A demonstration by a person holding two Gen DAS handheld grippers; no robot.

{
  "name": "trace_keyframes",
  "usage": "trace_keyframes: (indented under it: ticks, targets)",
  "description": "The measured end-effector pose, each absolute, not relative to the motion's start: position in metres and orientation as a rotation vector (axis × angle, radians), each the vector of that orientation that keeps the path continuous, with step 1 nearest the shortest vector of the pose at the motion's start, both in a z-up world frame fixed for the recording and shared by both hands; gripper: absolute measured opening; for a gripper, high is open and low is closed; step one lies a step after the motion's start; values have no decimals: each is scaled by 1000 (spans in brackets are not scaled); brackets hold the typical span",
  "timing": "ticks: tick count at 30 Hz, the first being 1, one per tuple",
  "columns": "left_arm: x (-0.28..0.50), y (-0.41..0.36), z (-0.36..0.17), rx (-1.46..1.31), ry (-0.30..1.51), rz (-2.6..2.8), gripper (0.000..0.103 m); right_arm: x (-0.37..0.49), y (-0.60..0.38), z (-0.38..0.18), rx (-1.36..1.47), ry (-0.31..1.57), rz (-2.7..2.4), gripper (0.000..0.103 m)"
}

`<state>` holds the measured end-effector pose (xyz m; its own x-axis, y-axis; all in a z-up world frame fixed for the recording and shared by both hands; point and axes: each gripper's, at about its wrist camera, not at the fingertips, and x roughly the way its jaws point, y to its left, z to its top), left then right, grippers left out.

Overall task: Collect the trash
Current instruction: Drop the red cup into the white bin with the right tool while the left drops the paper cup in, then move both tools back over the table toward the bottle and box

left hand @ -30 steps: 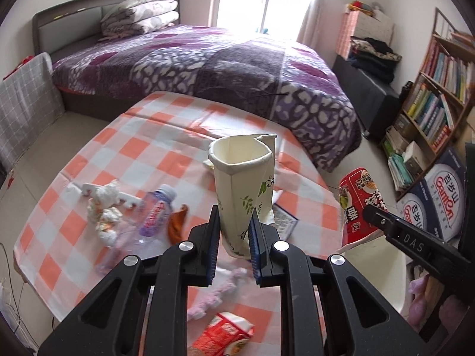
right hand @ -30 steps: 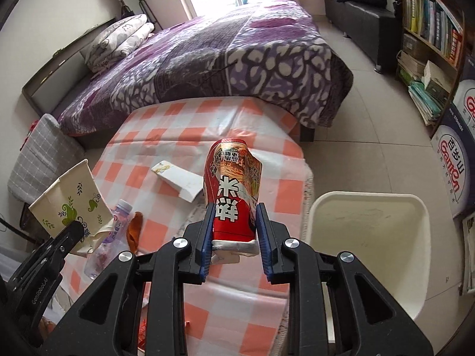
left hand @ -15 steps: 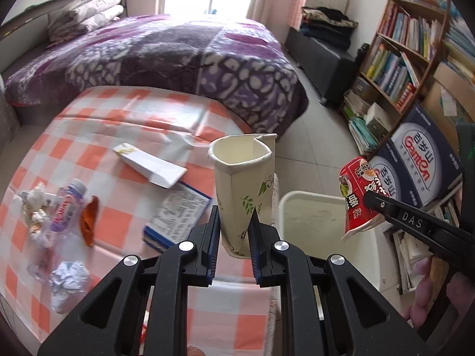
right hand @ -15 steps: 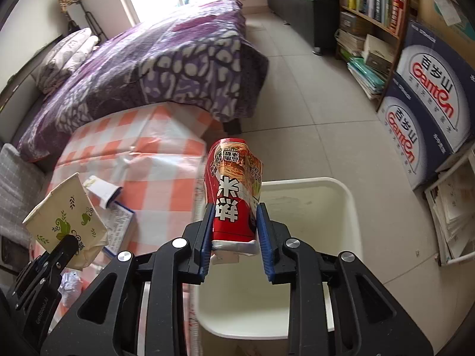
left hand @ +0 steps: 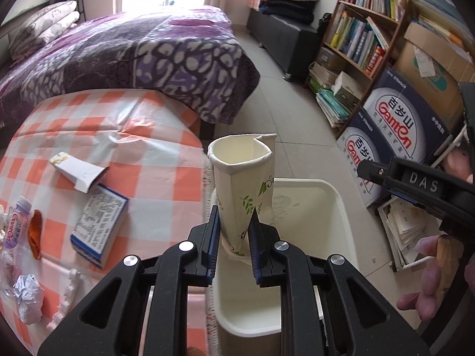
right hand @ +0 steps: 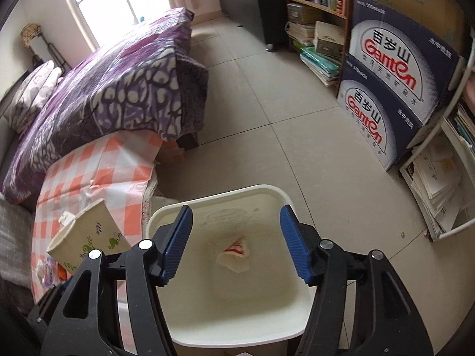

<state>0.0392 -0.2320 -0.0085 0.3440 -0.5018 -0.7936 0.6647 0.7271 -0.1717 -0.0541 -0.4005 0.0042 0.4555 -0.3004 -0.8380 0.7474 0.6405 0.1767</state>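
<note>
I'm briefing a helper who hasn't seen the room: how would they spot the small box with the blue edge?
Find the orange-and-white checked cloth at the foot of the purple bed. Near its edge by the white bin lies the small box. Unlike the white carton beside it, it has dense print on top and a blue edge.

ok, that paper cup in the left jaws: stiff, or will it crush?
Likely crushes easily: the paper cup is already creased and its rim bent out of round. Probably light, since it looks empty. Its flattened sides should keep it from rolling.

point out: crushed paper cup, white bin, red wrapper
crushed paper cup (left hand: 242, 184), left wrist view, front wall below the rim
white bin (right hand: 225, 193), right wrist view, far rim
red wrapper (right hand: 234, 253), right wrist view, its crumpled middle
</note>
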Motion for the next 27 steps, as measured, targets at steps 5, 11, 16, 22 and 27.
trace_keyframes:
  ticks: [5, 11, 16, 22, 27]
  targets:
    - [33, -254, -18, 205, 978, -799, 18, -69, -422, 7, 634, 840, -737, 66]
    - [28, -276, -30, 212, 1005, -847, 21, -83, -443, 8, 680, 816, -778, 67]
    - [31, -282, -34, 214, 1011, -856, 53, -87, -448, 12, 689, 783, -798, 77]
    - [47, -267, -23, 236, 963, -774, 54, -78, -437, 18, 631, 753, -821, 87]
    - [64, -240, -18, 243, 938, -660, 61, -59, -414, 19, 520, 755, -806, 95]
